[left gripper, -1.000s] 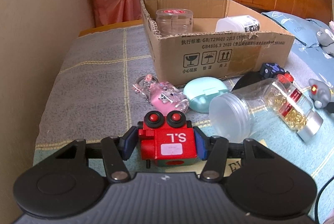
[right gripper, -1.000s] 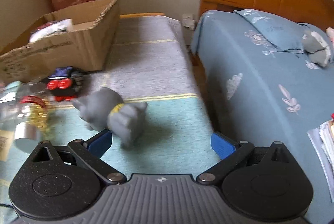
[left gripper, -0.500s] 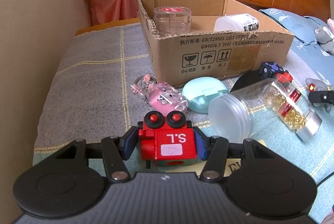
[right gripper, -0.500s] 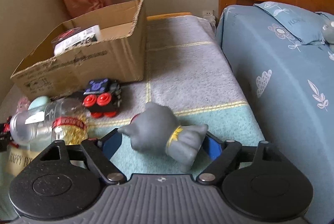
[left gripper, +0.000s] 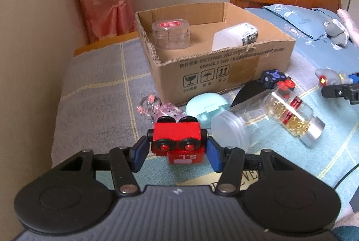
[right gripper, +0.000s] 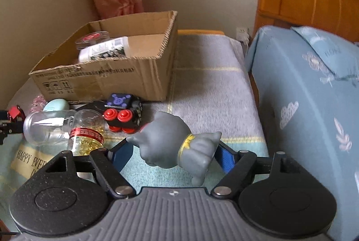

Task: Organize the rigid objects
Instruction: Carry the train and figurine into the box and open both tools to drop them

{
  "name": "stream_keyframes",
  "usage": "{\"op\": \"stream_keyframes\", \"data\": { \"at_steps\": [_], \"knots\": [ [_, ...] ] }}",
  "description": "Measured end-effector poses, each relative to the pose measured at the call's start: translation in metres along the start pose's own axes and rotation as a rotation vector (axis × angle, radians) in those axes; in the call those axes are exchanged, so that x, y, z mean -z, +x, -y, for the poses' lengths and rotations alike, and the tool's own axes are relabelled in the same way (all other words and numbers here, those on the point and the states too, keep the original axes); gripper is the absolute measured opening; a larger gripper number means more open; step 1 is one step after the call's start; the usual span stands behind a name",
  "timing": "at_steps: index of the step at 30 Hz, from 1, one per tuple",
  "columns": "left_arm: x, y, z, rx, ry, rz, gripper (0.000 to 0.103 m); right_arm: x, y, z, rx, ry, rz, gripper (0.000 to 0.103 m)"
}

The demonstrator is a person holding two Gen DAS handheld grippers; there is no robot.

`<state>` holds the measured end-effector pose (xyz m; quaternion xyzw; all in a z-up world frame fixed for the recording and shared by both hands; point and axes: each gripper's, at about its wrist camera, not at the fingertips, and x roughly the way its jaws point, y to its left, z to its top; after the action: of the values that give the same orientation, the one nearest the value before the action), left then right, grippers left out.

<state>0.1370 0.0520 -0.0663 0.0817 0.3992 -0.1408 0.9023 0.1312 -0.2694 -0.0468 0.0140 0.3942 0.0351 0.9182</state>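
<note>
Item one: small red wooden block toy with black wheels and red hubs, clamped between the blue pads of the left gripper, wheels facing the camera and a white label reading "S.L" on its near face; it appears raised clear of the grey-and-teal checked blanket, presumably for carriage to the open brown cardboard box just behind. Item two: grey rubbery animal figure with a yellow band at its middle, lying crosswise between the jaws of the right gripper, which are closing on it; the right pad meets its rump, while contact at the left pad cannot be told. The box already holds a clear round jar with a red lid and a white labelled bottle, which suggests it is the collecting place. Awaiting sorting on the blanket before the box: clear plastic bottle of golden capsules on its side, mint-green oval case, black cube toy with red wheels.
</note>
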Motion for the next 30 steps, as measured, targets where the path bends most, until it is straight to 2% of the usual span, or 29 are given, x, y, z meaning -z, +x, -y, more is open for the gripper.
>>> {"op": "stream_keyframes", "data": {
  "at_steps": [9,17,21,24,30],
  "knots": [
    [-0.024,-0.029,0.004,0.028,0.044,0.047,0.053,-0.013,-0.015,-0.003,-0.064,-0.044,0.023,0.083],
    [-0.078,-0.050,0.007,0.052,0.093,0.151,0.053,-0.040,-0.029,-0.013,-0.115,-0.112,0.080,0.083],
    [-0.105,-0.035,0.009,0.048,0.115,0.174,0.053,-0.059,-0.033,-0.019,-0.129,-0.142,0.123,0.083],
    [-0.121,-0.012,0.008,0.040,0.111,0.153,0.053,-0.072,-0.034,-0.025,-0.134,-0.166,0.150,0.083],
    [-0.125,0.022,0.006,0.045,0.095,0.107,0.054,-0.092,-0.028,-0.032,-0.139,-0.190,0.165,0.083]
  ]
}}
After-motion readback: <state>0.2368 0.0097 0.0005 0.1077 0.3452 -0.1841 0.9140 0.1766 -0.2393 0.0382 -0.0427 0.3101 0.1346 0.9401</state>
